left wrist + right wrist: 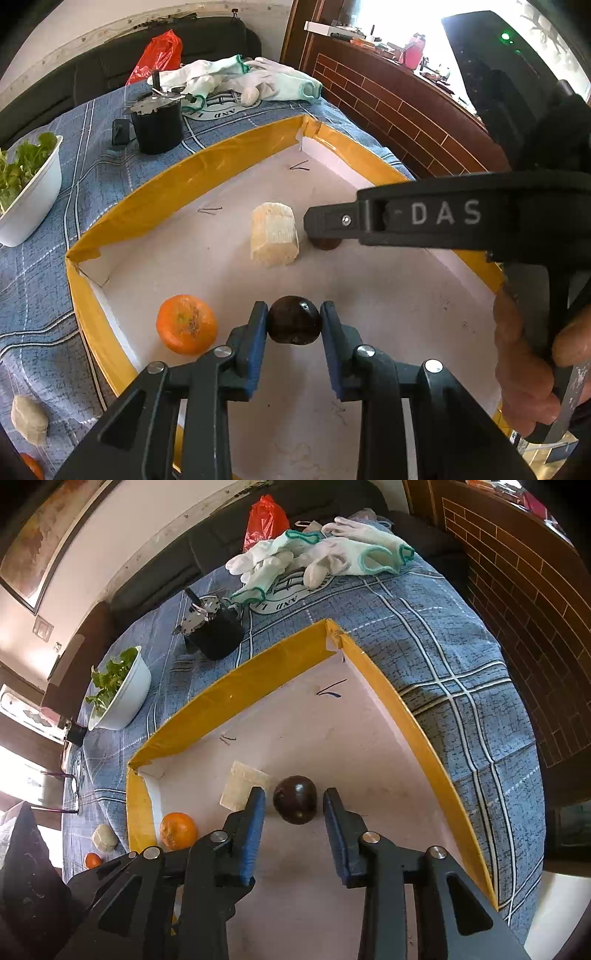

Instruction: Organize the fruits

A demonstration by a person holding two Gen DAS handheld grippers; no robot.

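A dark round fruit (pixel 294 320) sits clamped between the blue pads of the left gripper (pixel 294 321), both pads pressed against its sides, over the white floor of the yellow-rimmed tray (pixel 155 201) toward the tray's near edge. A second dark round fruit (pixel 294 799) rests on the tray floor just ahead of the right gripper (pixel 294 806), whose jaws stand apart with a gap on each side of it, so nothing is held there. In the left wrist view the right gripper (pixel 321 225) reaches in from the right edge, its black body lettered "DAS", its tip over that second fruit, which is mostly hidden beneath it. A pale cut block (pixel 274 234) stands near the tray's middle, just beside that fruit. An orange (pixel 186 323) lies on the tray floor against the tray's left wall, near its near-left corner. Outside the tray's left wall, on the blue checked tablecloth (pixel 461 657), lie a pale lumpy piece (pixel 104 837) and a smaller orange (pixel 92 860). Further along the table's left edge stands a white bowl of leafy greens (pixel 120 692). Beyond the tray's far-left wall stands a black cylindrical container (pixel 216 633) with metal parts on top, and at the table's far edge lie white work gloves (pixel 321 559), with a red plastic bag (pixel 266 518) behind them.
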